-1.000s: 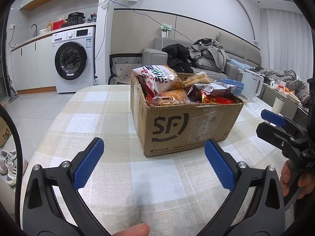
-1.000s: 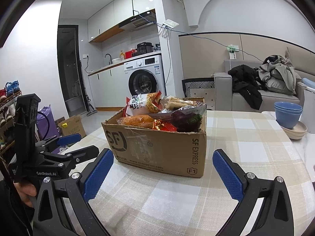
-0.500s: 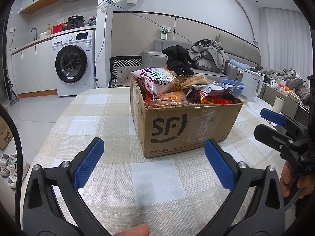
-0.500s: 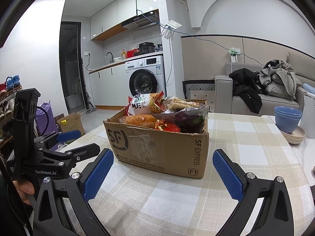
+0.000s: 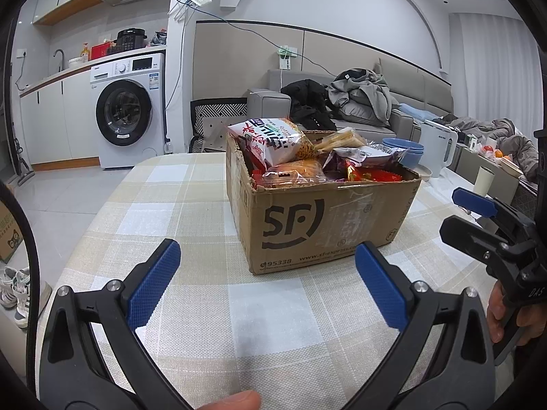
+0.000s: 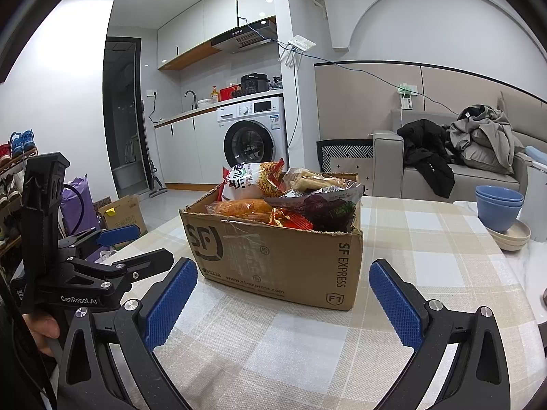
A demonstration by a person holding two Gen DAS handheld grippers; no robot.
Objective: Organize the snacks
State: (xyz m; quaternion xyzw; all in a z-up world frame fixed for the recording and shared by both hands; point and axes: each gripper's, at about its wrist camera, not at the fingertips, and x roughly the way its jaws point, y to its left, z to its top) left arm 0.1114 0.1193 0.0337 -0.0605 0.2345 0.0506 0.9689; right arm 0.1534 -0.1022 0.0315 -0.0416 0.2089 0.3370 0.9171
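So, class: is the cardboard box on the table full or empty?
Full. The cardboard box stands open-topped on the table, with snack packets heaped above its rim; how deep the pile goes cannot be seen.
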